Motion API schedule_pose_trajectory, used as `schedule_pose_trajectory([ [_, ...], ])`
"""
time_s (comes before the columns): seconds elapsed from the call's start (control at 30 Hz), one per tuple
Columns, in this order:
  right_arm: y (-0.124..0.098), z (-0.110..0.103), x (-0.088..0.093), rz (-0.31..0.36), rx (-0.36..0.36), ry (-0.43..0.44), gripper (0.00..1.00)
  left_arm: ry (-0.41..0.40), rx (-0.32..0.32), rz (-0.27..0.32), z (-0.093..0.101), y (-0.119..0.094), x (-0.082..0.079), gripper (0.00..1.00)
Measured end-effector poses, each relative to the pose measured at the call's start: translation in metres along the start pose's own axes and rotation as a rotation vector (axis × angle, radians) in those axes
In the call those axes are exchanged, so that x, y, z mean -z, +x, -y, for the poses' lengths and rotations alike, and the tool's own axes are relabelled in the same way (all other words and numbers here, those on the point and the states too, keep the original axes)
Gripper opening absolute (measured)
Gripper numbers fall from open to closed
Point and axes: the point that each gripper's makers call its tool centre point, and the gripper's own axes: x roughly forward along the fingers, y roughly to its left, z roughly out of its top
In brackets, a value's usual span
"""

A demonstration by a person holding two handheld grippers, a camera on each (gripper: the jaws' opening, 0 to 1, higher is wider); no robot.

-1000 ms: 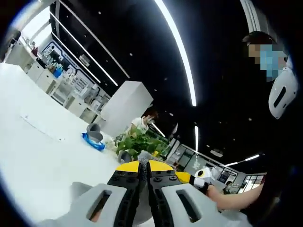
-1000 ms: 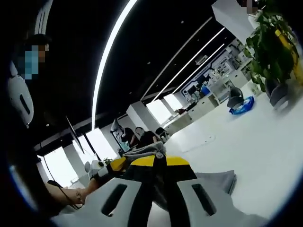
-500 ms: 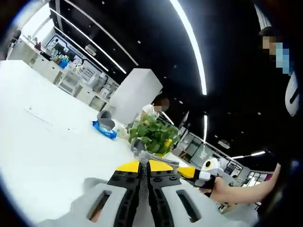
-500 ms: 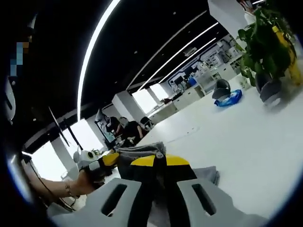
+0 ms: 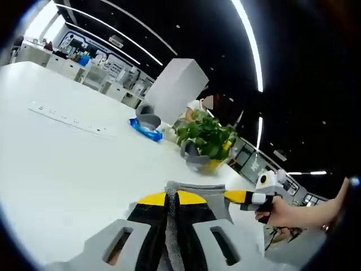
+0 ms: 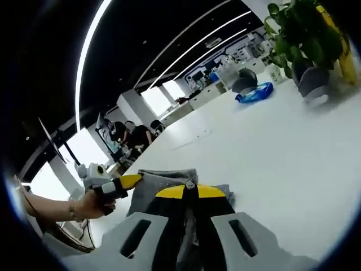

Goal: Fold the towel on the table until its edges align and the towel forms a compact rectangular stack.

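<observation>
Over the broad white table [image 5: 62,169] my two hands hold a grey cloth towel [image 6: 163,183] stretched level between them, near the table's edge. My left gripper [image 5: 171,199] and right gripper [image 6: 190,192] are each clamped on a towel edge.

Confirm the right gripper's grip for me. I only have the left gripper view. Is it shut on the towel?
Observer: Yes. In the right gripper view the right gripper has its jaws shut with the grey towel pinched between them.
Operator: What's past its jaws?
Observer: A flat fold of towel, low over the white table.
Operator: Where's my left gripper from there?
Observer: The left gripper is at the towel's left edge, held by a hand.
</observation>
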Motion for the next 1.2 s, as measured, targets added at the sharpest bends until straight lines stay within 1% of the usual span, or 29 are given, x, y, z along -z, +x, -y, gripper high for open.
schedule_pose_trajectory([
  [0.07,0.005,0.011,0.006,-0.029,0.031,-0.059,0.02,0.056,-0.023,-0.033,-0.006,0.004,0.006,0.05],
  [0.1,0.007,0.015,0.008,-0.038,0.046,-0.082,0.02,0.108,-0.037,-0.063,-0.010,0.007,0.012,0.05],
  [0.13,0.009,0.021,0.013,-0.064,0.073,-0.118,0.02,0.148,-0.048,-0.089,-0.012,0.008,0.016,0.05],
  [0.17,0.012,0.022,0.016,-0.075,0.075,-0.137,0.02,0.192,-0.073,-0.126,-0.016,0.010,0.023,0.05],
  [0.2,0.015,0.025,0.019,-0.087,0.082,-0.157,0.02,0.220,-0.087,-0.146,-0.019,0.011,0.027,0.05],
  [0.23,0.016,0.027,0.021,-0.100,0.088,-0.167,0.02,0.260,-0.097,-0.160,-0.021,0.011,0.030,0.05],
  [0.27,0.018,0.030,0.025,-0.124,0.099,-0.188,0.02,0.281,-0.098,-0.174,-0.021,0.012,0.034,0.05],
  [0.3,0.019,0.030,0.025,-0.122,0.099,-0.193,0.02,0.305,-0.099,-0.175,-0.022,0.011,0.035,0.05],
  [0.4,0.020,0.032,0.028,-0.132,0.098,-0.180,0.02,0.303,-0.095,-0.181,-0.022,0.009,0.035,0.05],
  [0.53,0.019,0.031,0.033,-0.155,0.093,-0.180,0.02,0.324,-0.118,-0.222,-0.022,0.004,0.043,0.04],
  [0.67,0.015,0.024,0.040,-0.181,0.086,-0.196,0.02,0.300,-0.132,-0.239,-0.020,-0.004,0.048,0.04],
  [0.7,0.011,0.020,0.045,-0.203,0.074,-0.196,0.02,0.310,-0.133,-0.249,-0.018,-0.009,0.050,0.04],
  [0.77,0.007,0.016,0.051,-0.215,0.065,-0.197,0.02,0.328,-0.130,-0.262,-0.013,-0.018,0.055,0.04],
  [0.87,-0.002,0.006,0.061,-0.240,0.054,-0.240,0.02,0.335,-0.125,-0.274,-0.005,-0.032,0.064,0.04],
  [0.97,-0.009,-0.001,0.068,-0.261,0.048,-0.271,0.02,0.324,-0.126,-0.278,0.001,-0.044,0.071,0.04],
  [1.07,-0.014,-0.006,0.074,-0.276,0.042,-0.286,0.02,0.314,-0.132,-0.283,0.007,-0.057,0.078,0.04],
  [1.2,-0.021,-0.013,0.083,-0.296,0.031,-0.302,0.02,0.314,-0.140,-0.289,0.013,-0.069,0.085,0.04],
])
